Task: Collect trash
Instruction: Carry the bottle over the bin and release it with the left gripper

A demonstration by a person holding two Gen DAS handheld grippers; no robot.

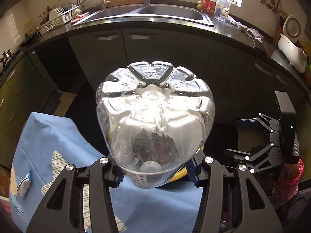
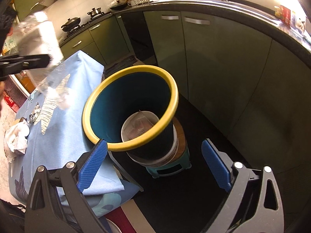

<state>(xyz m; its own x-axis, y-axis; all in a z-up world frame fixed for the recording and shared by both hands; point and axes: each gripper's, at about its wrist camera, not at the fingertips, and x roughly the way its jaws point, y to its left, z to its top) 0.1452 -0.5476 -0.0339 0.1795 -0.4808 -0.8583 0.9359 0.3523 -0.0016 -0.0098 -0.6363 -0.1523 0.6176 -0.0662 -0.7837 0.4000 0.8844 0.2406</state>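
Observation:
My left gripper (image 1: 155, 174) is shut on a clear plastic bottle (image 1: 153, 116), its blue pads pressing on the sides near the label while the ribbed base points away. In the right wrist view the bottle (image 2: 42, 44) is a blur at the upper left, above the blue tablecloth (image 2: 64, 147). A trash bin (image 2: 132, 106) with a yellow rim and blue inside stands beside the table; something white lies inside it. My right gripper (image 2: 154, 165) hangs open and empty just in front of the bin; it also shows as the right gripper (image 1: 239, 137) in the left wrist view. Crumpled white paper (image 2: 16, 137) lies on the cloth.
The bin rests on a teal stool (image 2: 169, 167) on the dark floor. Green cabinets (image 2: 213, 68) and a black counter with a double sink (image 1: 147, 13) run behind. A dish rack (image 1: 58, 19), a water jug (image 1: 222, 7) and a white rice cooker (image 1: 291, 52) stand on the counter.

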